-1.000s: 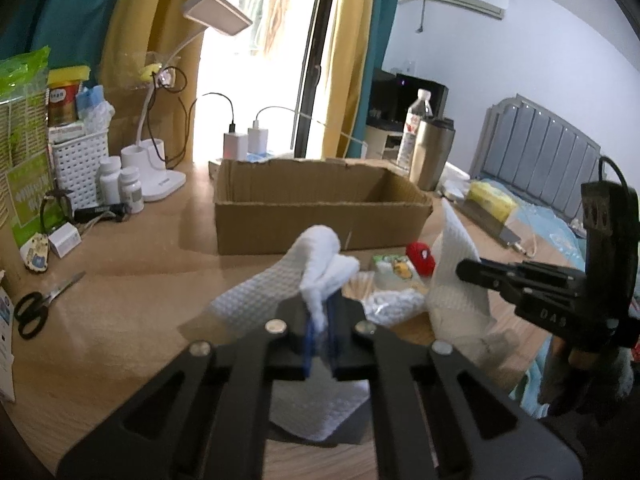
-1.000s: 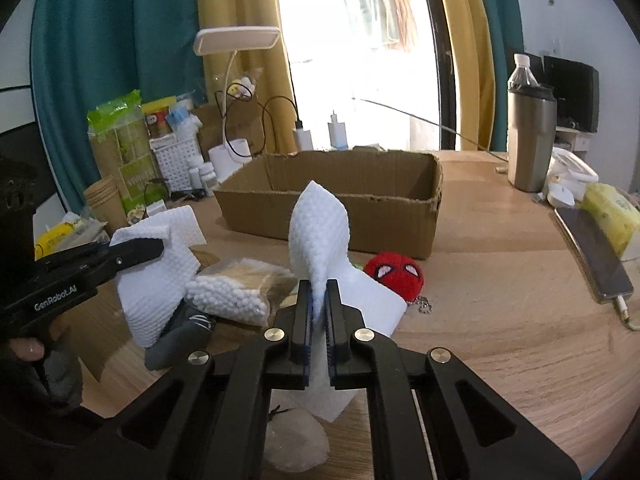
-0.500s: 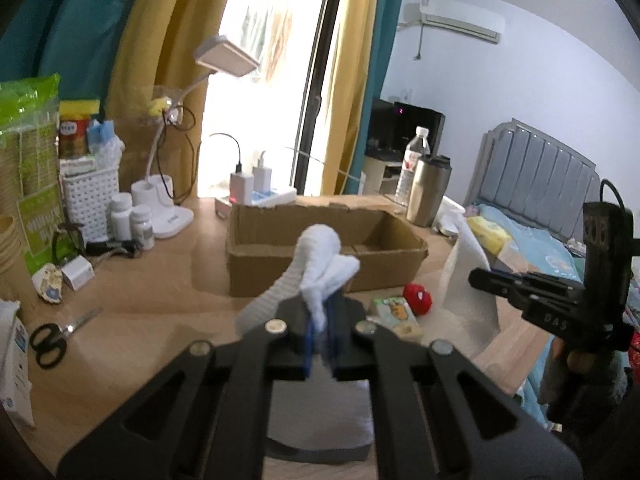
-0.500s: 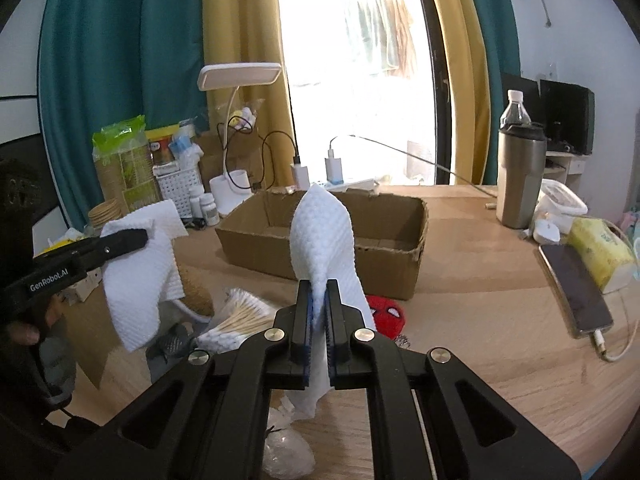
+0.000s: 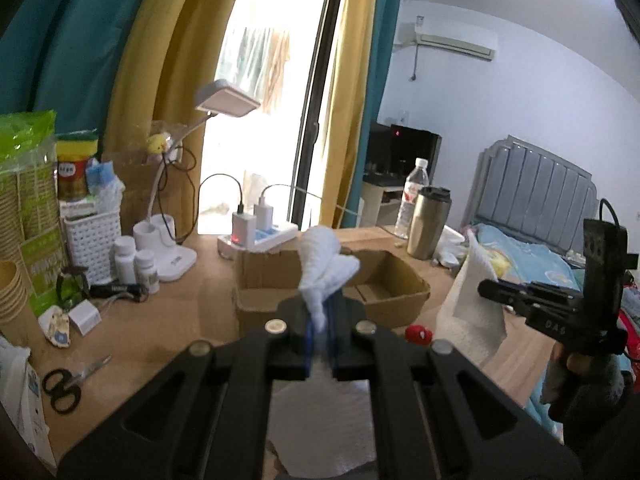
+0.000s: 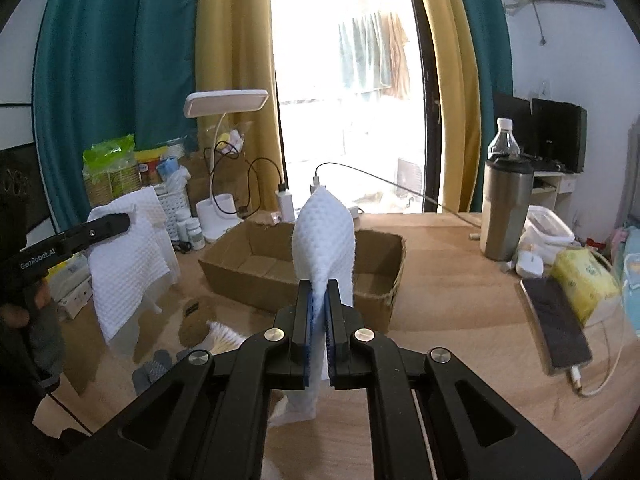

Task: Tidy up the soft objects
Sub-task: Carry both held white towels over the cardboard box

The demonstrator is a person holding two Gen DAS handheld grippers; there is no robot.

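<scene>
The left black gripper [image 5: 319,322] was clamped on 1 corner of a white waffle-textured cloth [image 6: 126,256]; the right black gripper [image 6: 319,312] pinched another corner. The cloth hung between the 2 grippers above the wooden table [image 6: 452,312], before an open brown cardboard box [image 6: 376,300].

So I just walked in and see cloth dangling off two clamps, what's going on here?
A person holds a white waffle-weave cloth up over the wooden desk, one corner pinched shut in the left hand-held gripper, another in the right hand-held gripper. An open cardboard box sits just behind it, apparently empty. A small red plush and cotton swabs lie on the desk.
</scene>
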